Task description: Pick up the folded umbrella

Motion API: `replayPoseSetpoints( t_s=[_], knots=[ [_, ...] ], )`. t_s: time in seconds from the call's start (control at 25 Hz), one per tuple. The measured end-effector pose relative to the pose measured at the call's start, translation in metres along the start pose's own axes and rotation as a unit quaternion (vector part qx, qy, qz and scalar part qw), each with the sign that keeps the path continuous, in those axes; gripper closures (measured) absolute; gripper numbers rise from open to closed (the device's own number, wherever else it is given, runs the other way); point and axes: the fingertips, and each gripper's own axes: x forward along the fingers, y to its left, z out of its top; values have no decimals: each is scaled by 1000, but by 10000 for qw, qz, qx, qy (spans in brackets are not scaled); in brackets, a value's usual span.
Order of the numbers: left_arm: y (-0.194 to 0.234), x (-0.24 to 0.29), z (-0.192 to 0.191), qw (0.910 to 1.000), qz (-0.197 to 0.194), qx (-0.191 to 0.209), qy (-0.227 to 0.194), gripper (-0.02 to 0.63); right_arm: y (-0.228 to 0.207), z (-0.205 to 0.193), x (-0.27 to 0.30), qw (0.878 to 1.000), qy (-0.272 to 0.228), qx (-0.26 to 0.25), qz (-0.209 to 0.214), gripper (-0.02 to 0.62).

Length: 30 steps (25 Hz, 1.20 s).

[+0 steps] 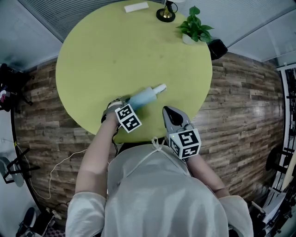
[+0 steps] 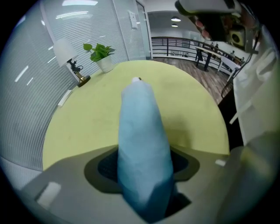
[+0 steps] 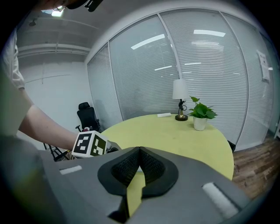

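Note:
The folded umbrella is pale blue with a white tip and lies near the front edge of the round yellow-green table. My left gripper points steeply down, shut on the umbrella's near end. In the left gripper view the umbrella runs out between the dark pads toward the table's middle. My right gripper hovers just right of it with nothing between its jaws. In the right gripper view its pads meet at the tip. My left gripper's marker cube shows beyond them.
At the table's far side stand a small lamp, a potted plant and a white card. A black object sits off the table beside the plant. A black chair and dark gear stand left; a cable lies on the wood floor.

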Motion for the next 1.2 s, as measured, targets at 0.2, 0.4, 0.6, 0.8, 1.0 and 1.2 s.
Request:
replayPoseSetpoints(
  t_s=[0.2, 0.4, 0.6, 0.8, 1.0, 1.2],
  knots=[
    [5, -27, 12, 9978, 326, -384, -425, 327, 0, 3, -10, 9999, -95, -75, 61, 597],
    [30, -80, 36, 9853, 902, -850, -1178, 327, -1, 14, -12, 9996, -230, -130, 116, 597],
    [56, -144, 60, 9605, 1537, -1230, -1968, 327, 2, 29, -10, 9987, -389, -232, 232, 597],
    [80, -212, 76, 9111, 1978, -2059, -2973, 325, 8, 45, -2, 9978, -493, -316, 322, 597],
    [86, -260, 71, 8336, 2330, -3039, -3981, 325, 18, 63, 2, 9960, -634, -488, 387, 597],
    [84, -299, 49, 7509, 3010, -3702, -4565, 324, 31, 77, 0, 9921, -859, -703, 584, 597]
  ],
)
